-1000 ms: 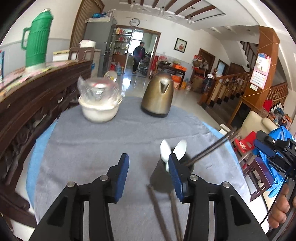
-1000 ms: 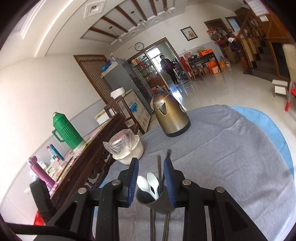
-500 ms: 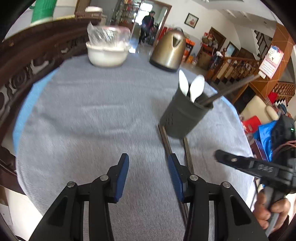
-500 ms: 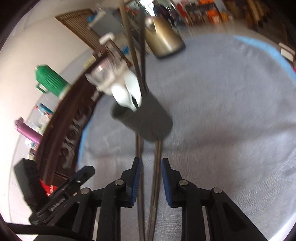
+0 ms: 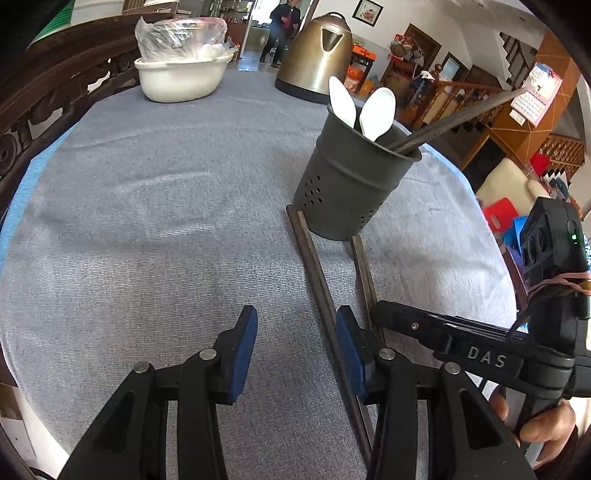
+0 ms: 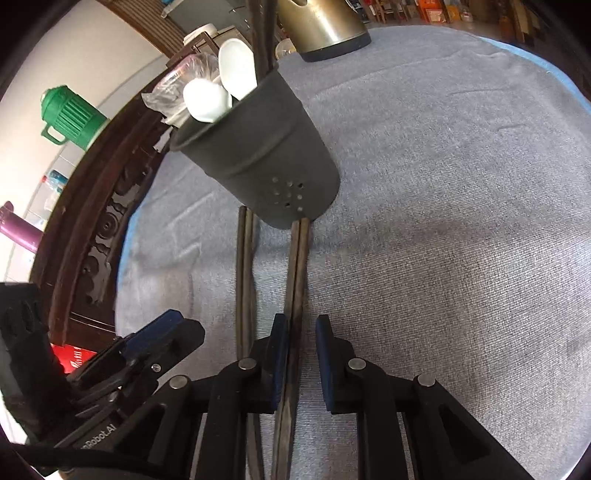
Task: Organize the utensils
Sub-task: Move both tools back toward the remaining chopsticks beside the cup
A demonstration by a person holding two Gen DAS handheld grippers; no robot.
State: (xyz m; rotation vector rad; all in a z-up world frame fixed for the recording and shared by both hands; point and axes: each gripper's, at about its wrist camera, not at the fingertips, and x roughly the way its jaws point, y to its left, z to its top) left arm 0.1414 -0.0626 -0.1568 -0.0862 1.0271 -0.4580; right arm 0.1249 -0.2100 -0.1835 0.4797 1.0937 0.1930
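Both wrist views low, close, facing shared utensil holder.

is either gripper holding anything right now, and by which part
Nothing is held. The left gripper is open over bare cloth. The right gripper straddles one pair of chopsticks lying on the table, near their near end, jaws not closed.

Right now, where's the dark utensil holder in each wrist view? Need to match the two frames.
Left wrist: utensil holder stands right of centre, upper half, upright on the grey cloth, two white spoons sticking out.
Right wrist: utensil holder sits left of centre, upper half, looking tilted, directly ahead of the right gripper.
Shared landmark: the brass kettle behind the holder, at the top edge in the right wrist view.
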